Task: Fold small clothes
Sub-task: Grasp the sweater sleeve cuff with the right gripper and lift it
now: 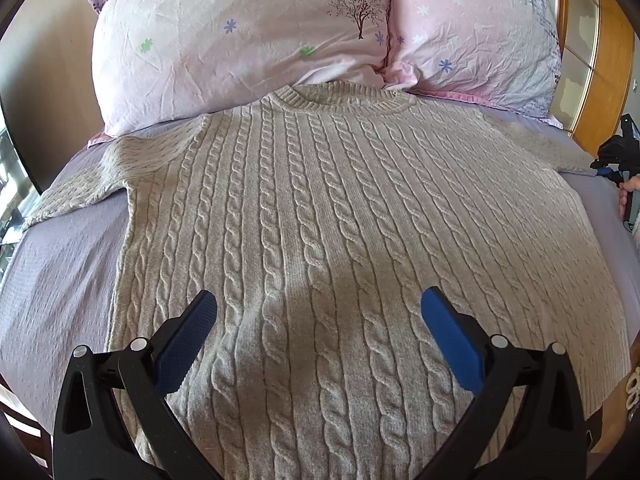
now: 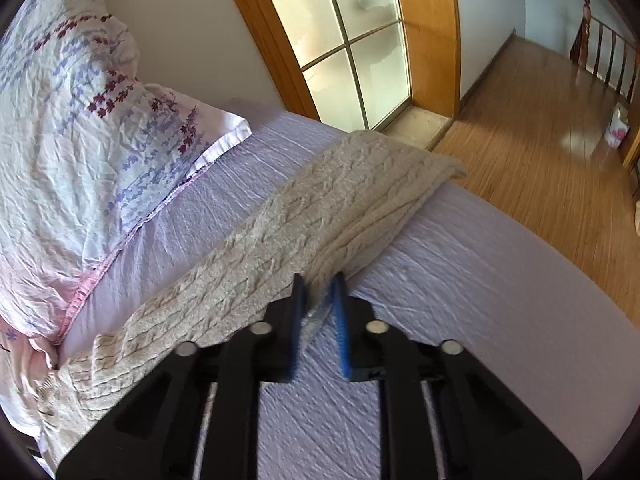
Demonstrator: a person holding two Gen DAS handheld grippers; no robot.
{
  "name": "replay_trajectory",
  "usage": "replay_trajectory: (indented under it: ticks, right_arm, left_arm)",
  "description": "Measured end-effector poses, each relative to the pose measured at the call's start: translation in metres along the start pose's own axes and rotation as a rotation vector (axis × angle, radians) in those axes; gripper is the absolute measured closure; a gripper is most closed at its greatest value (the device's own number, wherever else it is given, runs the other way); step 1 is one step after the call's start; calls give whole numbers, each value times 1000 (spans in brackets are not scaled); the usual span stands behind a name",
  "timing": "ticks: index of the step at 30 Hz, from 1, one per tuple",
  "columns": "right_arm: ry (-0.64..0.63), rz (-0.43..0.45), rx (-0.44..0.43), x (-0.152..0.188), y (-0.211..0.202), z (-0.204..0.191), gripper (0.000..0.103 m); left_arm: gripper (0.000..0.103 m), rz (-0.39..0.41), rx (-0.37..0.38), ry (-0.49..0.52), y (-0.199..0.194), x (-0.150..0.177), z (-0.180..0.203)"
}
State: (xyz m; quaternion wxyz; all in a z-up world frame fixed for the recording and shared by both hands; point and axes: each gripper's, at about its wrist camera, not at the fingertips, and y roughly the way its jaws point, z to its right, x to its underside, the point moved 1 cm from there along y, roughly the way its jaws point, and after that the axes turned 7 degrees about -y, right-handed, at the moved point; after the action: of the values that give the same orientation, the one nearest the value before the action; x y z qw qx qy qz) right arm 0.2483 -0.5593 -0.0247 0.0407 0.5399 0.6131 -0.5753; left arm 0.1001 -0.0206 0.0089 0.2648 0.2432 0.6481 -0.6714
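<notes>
A beige cable-knit sweater (image 1: 320,208) lies spread flat, front up, on the lilac bed sheet (image 1: 60,264), collar toward the pillows. My left gripper (image 1: 319,304) is open, hovering over the sweater's lower middle, blue pads wide apart. In the right wrist view the sweater's right sleeve (image 2: 320,208) stretches out toward the bed edge. My right gripper (image 2: 319,285) has its blue pads nearly together, pinching the lower edge of that sleeve. The right gripper also shows at the right edge of the left wrist view (image 1: 618,160).
Two pink floral pillows (image 1: 240,40) (image 1: 480,32) lie at the head of the bed; one shows in the right wrist view (image 2: 68,152). A wooden framed glass door (image 2: 360,52) and wooden floor (image 2: 540,140) lie beyond the bed's right edge.
</notes>
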Motion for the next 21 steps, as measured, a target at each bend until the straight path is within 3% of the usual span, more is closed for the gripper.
replay_trajectory:
  ticks: [7, 15, 21]
  right_arm:
    - [-157, 151, 41, 6, -42, -34, 95]
    - [-408, 289, -8, 25, -88, -113, 96]
    - [-540, 326, -59, 52, -113, -161, 96]
  left_arm:
    - [1, 4, 8, -8, -2, 0, -3]
    - [1, 6, 23, -11, -7, 4, -4]
    - [1, 15, 26, -23, -11, 4, -9]
